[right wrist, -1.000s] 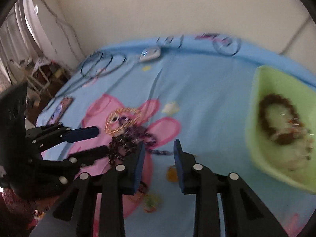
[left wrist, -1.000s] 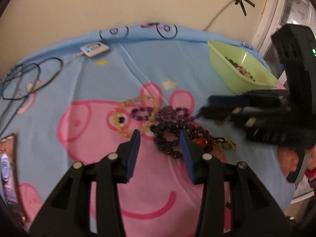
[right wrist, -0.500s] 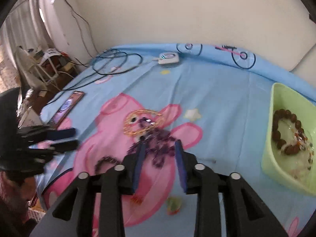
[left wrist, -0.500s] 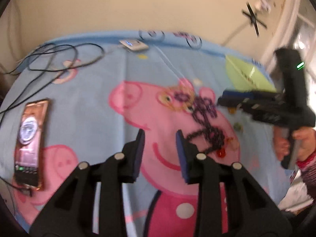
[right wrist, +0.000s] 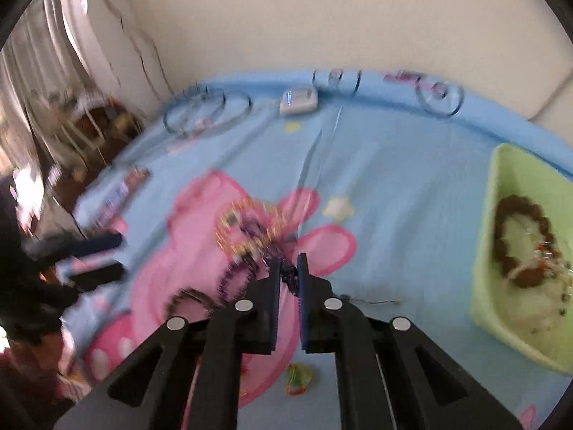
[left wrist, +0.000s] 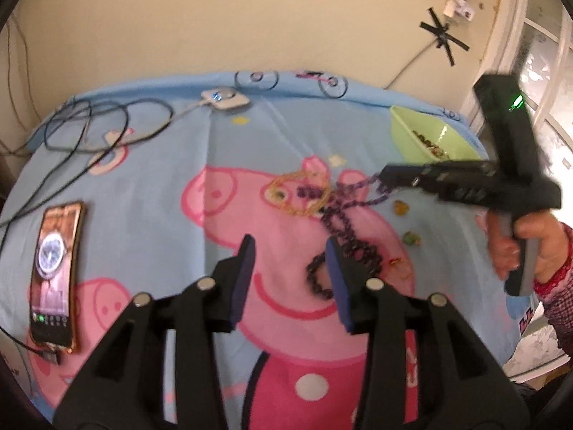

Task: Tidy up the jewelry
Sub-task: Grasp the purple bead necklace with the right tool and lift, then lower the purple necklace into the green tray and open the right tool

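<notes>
R tongs (right wrist: 288, 268) pinched narrow on the purple bead necklace (left wrist: 345, 222) (rest of it trails over the pig-print bedsheet (left wrist: 250, 143)), near gold chain (left wrist: 297, 193). L tongs (left wrist: 290, 254) wide, empty. Green tray (right wrist: 483, 286) w/ brown bracelet (right wrist: 515, 236) at right.

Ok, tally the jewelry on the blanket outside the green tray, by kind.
Gold chain: 1
Purple bead necklace, pinched in the right gripper: 1
Dark bead bracelet: 1
Small loose bits: 3
Total: 6
</notes>
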Motion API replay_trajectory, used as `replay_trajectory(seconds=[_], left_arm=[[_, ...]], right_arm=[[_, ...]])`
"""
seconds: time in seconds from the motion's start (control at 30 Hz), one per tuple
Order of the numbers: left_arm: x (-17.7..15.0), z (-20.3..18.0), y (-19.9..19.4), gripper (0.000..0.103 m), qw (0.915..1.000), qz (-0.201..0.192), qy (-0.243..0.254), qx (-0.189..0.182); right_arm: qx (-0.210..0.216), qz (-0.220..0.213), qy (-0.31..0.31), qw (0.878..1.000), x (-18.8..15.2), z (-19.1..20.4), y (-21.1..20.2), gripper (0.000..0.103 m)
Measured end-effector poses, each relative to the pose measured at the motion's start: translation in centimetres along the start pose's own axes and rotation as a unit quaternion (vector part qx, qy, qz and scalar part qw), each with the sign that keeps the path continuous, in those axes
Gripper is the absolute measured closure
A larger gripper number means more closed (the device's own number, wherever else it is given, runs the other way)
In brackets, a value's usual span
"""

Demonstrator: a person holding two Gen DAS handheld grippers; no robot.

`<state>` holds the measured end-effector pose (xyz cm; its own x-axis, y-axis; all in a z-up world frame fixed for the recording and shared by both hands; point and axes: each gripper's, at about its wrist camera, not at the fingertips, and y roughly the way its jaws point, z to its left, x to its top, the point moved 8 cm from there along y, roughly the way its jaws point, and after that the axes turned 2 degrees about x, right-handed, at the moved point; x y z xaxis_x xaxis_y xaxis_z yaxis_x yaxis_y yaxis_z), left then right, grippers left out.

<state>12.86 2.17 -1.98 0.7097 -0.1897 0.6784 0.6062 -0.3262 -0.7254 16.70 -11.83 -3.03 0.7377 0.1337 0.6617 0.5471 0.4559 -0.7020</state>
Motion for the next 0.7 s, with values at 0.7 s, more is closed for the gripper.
replay_trajectory(seconds=[0.7], left_arm=[[8.7, -17.0, 2.4, 0.035, 0.9843, -0.06, 0.136, -0.096]], right_arm=[[-0.007, -0.201, -0.029, 0.979, 7.8, 2.5, -21.2, 0.103]])
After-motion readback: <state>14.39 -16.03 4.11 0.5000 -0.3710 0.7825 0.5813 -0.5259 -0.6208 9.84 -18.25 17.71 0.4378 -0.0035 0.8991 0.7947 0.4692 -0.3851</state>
